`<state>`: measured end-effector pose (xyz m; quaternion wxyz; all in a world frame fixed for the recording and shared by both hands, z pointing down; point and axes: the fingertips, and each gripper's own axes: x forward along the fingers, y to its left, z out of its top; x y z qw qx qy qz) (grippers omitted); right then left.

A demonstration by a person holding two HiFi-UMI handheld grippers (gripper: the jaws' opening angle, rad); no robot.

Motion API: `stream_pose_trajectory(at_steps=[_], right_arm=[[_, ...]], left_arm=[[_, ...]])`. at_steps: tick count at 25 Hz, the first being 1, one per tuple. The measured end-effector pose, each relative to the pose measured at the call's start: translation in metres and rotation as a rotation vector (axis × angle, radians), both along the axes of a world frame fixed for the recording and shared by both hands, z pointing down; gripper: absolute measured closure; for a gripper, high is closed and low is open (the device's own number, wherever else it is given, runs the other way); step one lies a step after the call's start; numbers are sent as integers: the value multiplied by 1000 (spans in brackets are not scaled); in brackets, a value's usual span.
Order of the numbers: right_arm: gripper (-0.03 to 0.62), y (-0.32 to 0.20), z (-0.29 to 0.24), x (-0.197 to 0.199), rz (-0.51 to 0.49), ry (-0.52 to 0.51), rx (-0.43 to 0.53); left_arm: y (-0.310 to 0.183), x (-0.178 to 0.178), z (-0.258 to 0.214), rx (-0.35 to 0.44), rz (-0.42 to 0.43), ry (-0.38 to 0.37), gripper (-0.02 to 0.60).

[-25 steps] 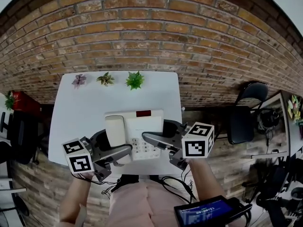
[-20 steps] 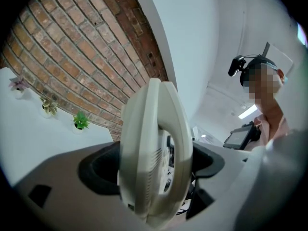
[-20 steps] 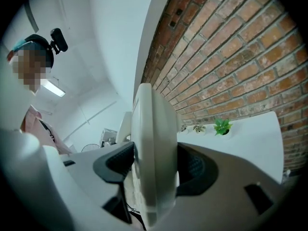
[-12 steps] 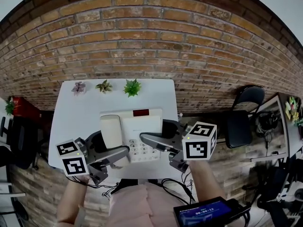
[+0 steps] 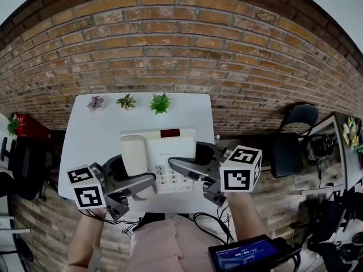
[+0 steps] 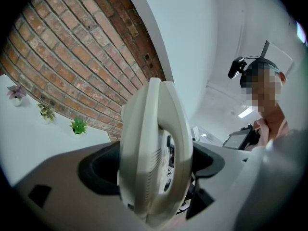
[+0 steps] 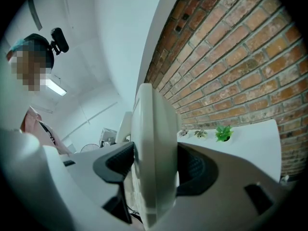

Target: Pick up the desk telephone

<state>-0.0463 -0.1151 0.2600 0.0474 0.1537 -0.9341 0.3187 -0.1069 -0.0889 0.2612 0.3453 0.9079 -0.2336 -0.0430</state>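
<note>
No brand or label could be read on the desk telephone (image 5: 164,152). Its dark red display (image 5: 170,134) was too small to read. The left gripper (image 5: 139,174) was clamped on the handset-side edge and the right gripper (image 5: 187,157) on the opposite edge. The phone was held between them over the front of the white table (image 5: 96,129). It stood slightly higher against the table than a second earlier and had scarcely changed since the half-second frame.
</note>
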Motion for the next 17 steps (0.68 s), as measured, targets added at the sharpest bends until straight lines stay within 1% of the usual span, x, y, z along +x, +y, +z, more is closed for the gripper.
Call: stream_pose_trajectory(at_steps=[17], right_arm=[[322, -2, 3, 2, 4, 0, -1]], left_arm=[[-2, 2, 1, 5, 6, -19, 149]])
